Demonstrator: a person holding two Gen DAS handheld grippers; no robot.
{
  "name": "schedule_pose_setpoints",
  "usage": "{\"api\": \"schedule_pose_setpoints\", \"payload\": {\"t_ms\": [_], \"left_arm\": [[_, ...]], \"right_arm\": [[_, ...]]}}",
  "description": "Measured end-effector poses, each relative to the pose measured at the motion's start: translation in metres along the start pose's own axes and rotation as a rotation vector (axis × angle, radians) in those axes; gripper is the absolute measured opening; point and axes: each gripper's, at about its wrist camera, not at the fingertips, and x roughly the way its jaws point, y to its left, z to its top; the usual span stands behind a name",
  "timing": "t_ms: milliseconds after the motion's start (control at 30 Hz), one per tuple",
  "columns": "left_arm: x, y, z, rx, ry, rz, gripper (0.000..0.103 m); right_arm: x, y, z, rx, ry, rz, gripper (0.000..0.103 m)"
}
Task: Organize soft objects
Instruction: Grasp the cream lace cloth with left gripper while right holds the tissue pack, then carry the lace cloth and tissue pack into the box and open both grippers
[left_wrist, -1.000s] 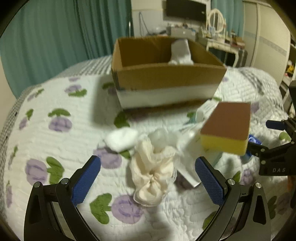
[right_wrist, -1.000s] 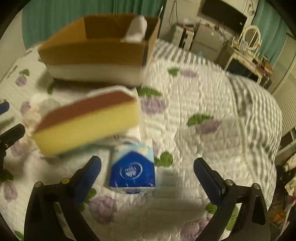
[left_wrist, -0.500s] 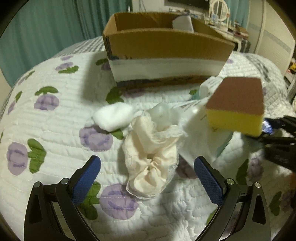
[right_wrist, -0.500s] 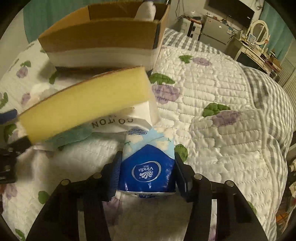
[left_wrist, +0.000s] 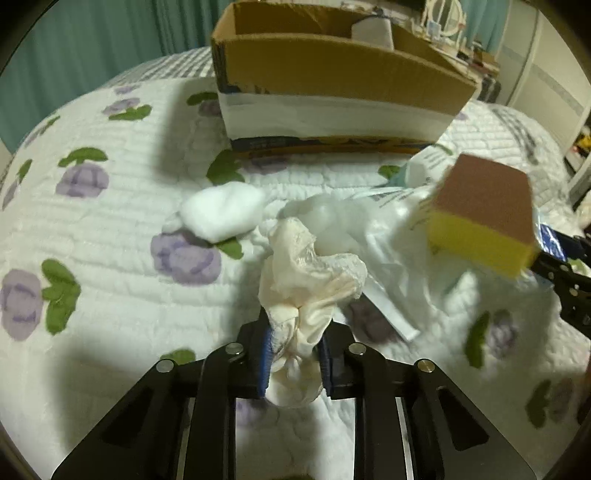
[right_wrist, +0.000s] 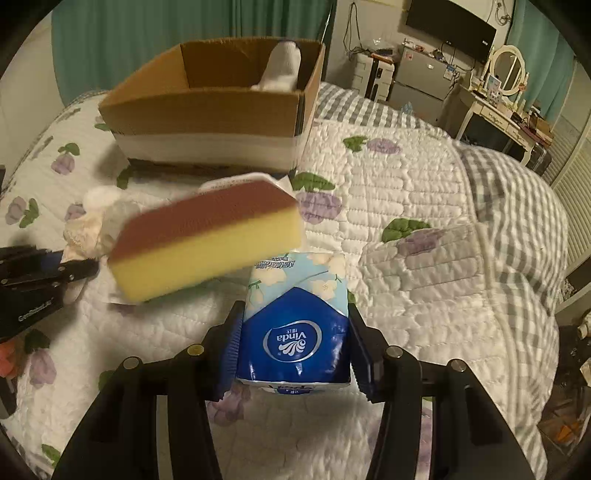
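Observation:
My left gripper (left_wrist: 293, 354) is shut on a cream lace scrunchie (left_wrist: 306, 273) on the quilt. My right gripper (right_wrist: 295, 350) is shut on a blue Vinda tissue pack (right_wrist: 295, 325) and lifts it; the right gripper also shows at the right edge of the left wrist view (left_wrist: 565, 266). A yellow sponge with a brown top (right_wrist: 207, 243) rests tilted on the tissue pack and a white plastic bag (left_wrist: 391, 229). A white cotton ball (left_wrist: 221, 212) lies beside the scrunchie. The open cardboard box (right_wrist: 214, 107) behind holds a white soft item (right_wrist: 280, 66).
The bed is covered by a white quilt with purple flowers (left_wrist: 85, 177) and a grey checked blanket (right_wrist: 517, 206) to the right. Furniture, a television and a dressing table (right_wrist: 506, 99) stand beyond the bed. Teal curtains (right_wrist: 147, 33) hang behind the box.
My left gripper moved forward and closed on the scrunchie. My right gripper closed on the tissue pack and raised it, with the sponge riding on top.

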Motion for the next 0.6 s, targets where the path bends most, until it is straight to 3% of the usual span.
{"api": "schedule_pose_setpoints", "payload": {"t_ms": [367,600], "left_arm": [[-0.079,0.002,-0.016,0.023,-0.091,-0.024,0.016],[-0.126,-0.004,0.016,0.002,-0.187,-0.126,0.016]], "right_arm": [[-0.070,0.012,0.001,-0.021,-0.101,0.007,0.051],[-0.118,0.027,0.017,-0.047,-0.190,0.070,0.051]]}}
